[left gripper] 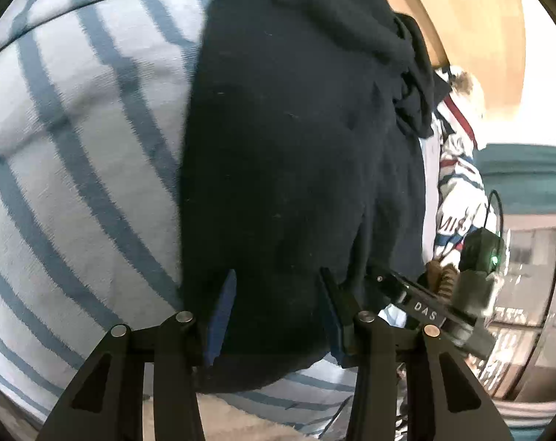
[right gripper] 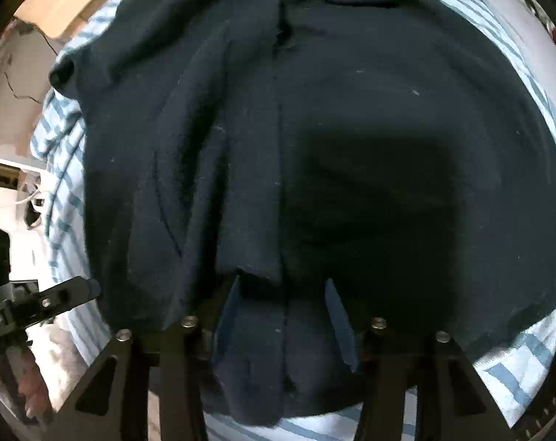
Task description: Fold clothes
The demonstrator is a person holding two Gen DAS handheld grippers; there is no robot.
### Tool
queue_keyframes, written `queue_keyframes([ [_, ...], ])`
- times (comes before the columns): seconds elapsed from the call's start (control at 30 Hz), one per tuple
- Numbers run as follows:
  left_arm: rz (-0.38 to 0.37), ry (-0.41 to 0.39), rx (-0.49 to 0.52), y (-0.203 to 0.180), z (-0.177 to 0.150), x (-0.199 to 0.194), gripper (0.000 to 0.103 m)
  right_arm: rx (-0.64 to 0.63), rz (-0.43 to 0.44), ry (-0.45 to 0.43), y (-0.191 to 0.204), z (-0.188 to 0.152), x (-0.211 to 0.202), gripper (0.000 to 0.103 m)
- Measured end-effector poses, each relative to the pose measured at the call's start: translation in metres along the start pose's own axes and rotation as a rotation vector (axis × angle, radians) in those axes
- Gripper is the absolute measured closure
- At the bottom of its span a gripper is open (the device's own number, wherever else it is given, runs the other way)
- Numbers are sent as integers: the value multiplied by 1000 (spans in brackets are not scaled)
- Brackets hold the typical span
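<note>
Dark navy garment [right gripper: 351, 128] — rumpled, folds running lengthwise.

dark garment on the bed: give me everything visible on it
The dark garment is navy to near-black, in a soft, fleecy-looking knit flecked with lint. It lies spread on the blue-and-white striped sheet, with lengthwise folds on one side and a bunched, thicker part at the far end. Its near hem sits between the open blue fingers of both the left hand-held gripper and the right hand-held gripper; neither visibly pinches it. What kind of garment it is cannot be told.
</note>
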State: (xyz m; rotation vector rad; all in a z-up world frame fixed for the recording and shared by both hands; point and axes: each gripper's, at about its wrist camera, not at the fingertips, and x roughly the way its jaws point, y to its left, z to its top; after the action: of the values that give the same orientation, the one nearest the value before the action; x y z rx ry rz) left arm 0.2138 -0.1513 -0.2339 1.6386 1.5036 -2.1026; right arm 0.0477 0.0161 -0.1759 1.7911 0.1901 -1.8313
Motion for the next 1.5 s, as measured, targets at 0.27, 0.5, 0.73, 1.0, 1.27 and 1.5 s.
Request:
queue_keyframes([
  [0.27,10,-38,-55,9,-5,-5,57,-63,-14,-95,14,-10,-42,97],
  [0.5,69,-43,-34,-10,-3,3,57,69,-50,-58,-39,-21,-39,76],
  [0.73,172,-18,113,-53,-12,6,57,-27,37,-76,-13,-30,-48,56],
  [1.0,281,275,309,-92,-37,66,86,89,118,120,-69,-71,-16,53],
  [1.27,326,386,188,-48,-32,89,88,74,113,54,-75,-65,-36,99],
  [1.5,225,396,155,-46,-33,73,88,115,78,20,-70,-54,-36,99],
])
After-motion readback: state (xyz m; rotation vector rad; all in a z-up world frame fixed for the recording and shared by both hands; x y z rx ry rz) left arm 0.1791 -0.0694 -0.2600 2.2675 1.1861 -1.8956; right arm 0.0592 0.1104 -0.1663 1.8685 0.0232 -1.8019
